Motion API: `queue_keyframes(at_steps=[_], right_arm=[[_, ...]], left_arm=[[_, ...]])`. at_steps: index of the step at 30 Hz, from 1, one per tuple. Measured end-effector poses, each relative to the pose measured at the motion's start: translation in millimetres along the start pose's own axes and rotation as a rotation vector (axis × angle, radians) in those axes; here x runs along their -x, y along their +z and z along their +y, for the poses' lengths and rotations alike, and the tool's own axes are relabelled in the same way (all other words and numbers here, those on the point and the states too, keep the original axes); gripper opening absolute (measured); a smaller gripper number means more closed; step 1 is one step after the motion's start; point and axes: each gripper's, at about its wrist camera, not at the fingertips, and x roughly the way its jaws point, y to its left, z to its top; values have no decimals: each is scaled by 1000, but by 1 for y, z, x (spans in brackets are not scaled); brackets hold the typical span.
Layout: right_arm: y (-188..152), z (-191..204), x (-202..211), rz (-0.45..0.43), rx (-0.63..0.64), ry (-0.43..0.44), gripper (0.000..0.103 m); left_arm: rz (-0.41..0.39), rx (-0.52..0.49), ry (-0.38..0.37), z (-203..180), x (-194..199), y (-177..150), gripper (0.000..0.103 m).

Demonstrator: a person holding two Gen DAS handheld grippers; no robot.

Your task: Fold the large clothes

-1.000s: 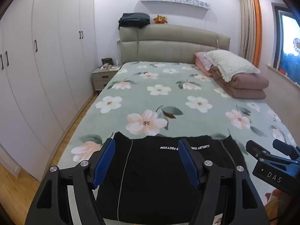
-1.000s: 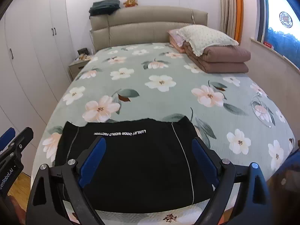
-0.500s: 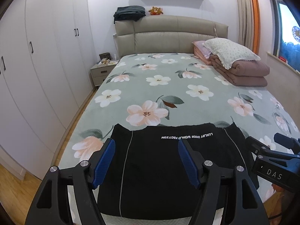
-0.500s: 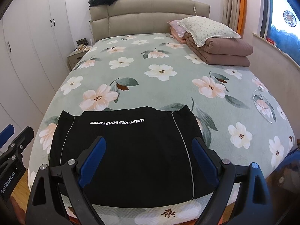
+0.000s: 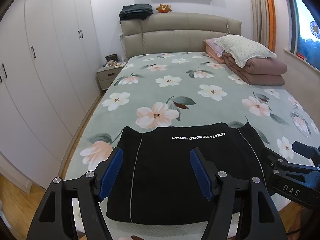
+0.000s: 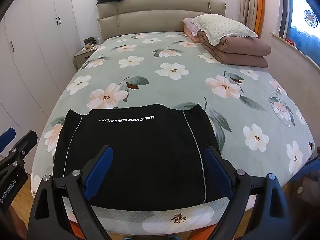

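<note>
A black garment point(image 5: 186, 172) lies folded into a flat rectangle at the foot of the bed point(image 5: 180, 92), near the edge closest to me; white lettering runs along its far hem, and a thin pale stripe runs down each side. The floral green bedspread shows all around it on three sides.

The left gripper point(image 5: 156, 172) hangs above the garment's left half with its blue-padded fingers point(image 5: 111, 172) spread wide and nothing between them; the right gripper point(image 6: 158, 164) hangs over the garment's near edge, fingers point(image 6: 99, 169) likewise parted and holding nothing; neither set of pads seems to touch the cloth, though from these angles I cannot be sure. In the left wrist view the right gripper juts in at the right edge; in the right wrist view the left one juts in at the left edge.

Farther up the bed, by the headboard point(image 5: 180, 34), a pale pillow point(image 5: 244, 48) sits on a folded brown quilt point(image 5: 258, 72); a dark folded cloth point(image 5: 136, 12) and a small plush toy point(image 5: 163, 8) rest atop the headboard; a nightstand point(image 5: 109, 74) stands left of the bed, beside white wardrobes point(image 5: 40, 60).
</note>
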Motion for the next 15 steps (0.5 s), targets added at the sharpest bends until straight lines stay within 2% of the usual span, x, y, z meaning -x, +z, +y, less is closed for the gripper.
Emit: queue_keyframes(at_steps=[15], right_arm=[[-7, 2, 7, 12, -11, 19, 94]], left_arm=[[11, 14, 12, 8, 8, -9, 71]])
